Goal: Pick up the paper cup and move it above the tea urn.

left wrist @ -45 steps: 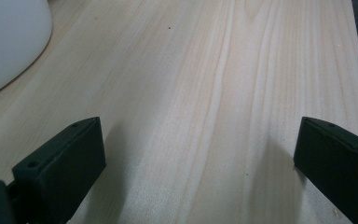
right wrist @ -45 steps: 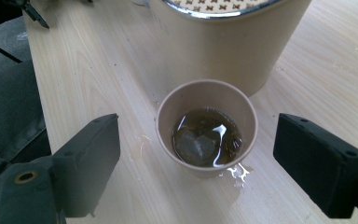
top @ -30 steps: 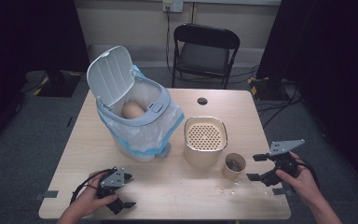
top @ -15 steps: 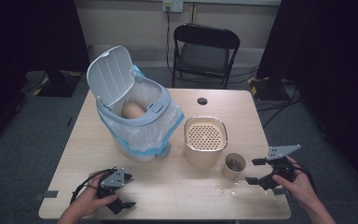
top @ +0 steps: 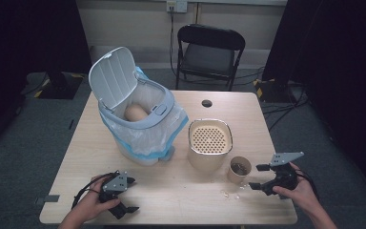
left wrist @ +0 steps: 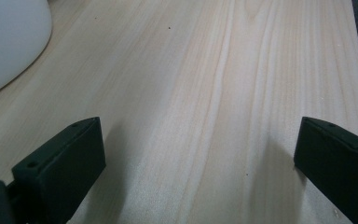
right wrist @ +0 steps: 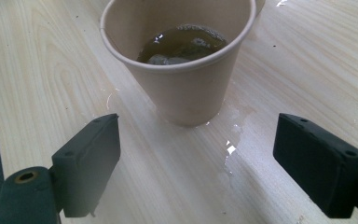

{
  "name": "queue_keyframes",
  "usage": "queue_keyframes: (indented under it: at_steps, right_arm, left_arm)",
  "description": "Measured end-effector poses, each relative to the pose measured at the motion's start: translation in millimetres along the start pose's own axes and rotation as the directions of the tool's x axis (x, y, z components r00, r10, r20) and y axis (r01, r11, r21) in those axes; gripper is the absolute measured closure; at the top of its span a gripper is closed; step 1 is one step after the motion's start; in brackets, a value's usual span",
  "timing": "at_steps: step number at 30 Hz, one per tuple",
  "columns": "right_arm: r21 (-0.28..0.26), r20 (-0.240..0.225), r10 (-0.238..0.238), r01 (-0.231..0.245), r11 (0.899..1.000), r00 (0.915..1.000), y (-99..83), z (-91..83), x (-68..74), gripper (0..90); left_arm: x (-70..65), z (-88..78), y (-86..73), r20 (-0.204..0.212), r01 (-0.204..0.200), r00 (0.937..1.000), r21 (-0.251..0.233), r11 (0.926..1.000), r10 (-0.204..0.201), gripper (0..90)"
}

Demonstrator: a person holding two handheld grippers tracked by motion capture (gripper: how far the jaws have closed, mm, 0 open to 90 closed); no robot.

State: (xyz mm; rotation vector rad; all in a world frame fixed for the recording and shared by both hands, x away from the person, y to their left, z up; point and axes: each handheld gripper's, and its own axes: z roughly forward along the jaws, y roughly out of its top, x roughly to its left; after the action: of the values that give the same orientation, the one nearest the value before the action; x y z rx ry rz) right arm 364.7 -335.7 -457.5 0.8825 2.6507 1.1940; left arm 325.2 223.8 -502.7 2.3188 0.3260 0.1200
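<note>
Peering into the paper cup (right wrist: 182, 60), I can make out dark liquid with pale lumps floating in it, though what they are is hard to tell. Its far rim is cut off at the top of the right gripper view. The cup stands upright on the table (top: 171, 191), just beside the tan perforated container (top: 210, 148), with small wet spots (right wrist: 230, 149) around its foot. The right gripper (top: 262, 177) sits close to it, jaws spread wide with nothing between them. The left gripper (top: 129, 194) rests near the front edge, jaws also wide over bare wood. Most of whatever lies inside the lined bin (top: 140, 119) is hidden. Compared with a second ago, the right gripper has sunk lower toward the tabletop; the left has stayed put.
</note>
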Motion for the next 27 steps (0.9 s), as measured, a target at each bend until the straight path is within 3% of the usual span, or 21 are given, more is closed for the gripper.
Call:
queue_keyframes:
  at_steps: [27]
  right_arm:
    - [-0.054, -0.046, -0.013, 0.01, 0.998, 0.9989, 9.2, 28.6, 4.1, 14.6]
  left_arm:
    - [0.0, 0.0, 0.0, 0.0, 0.0, 1.0, 0.0, 1.0, 0.0, 1.2]
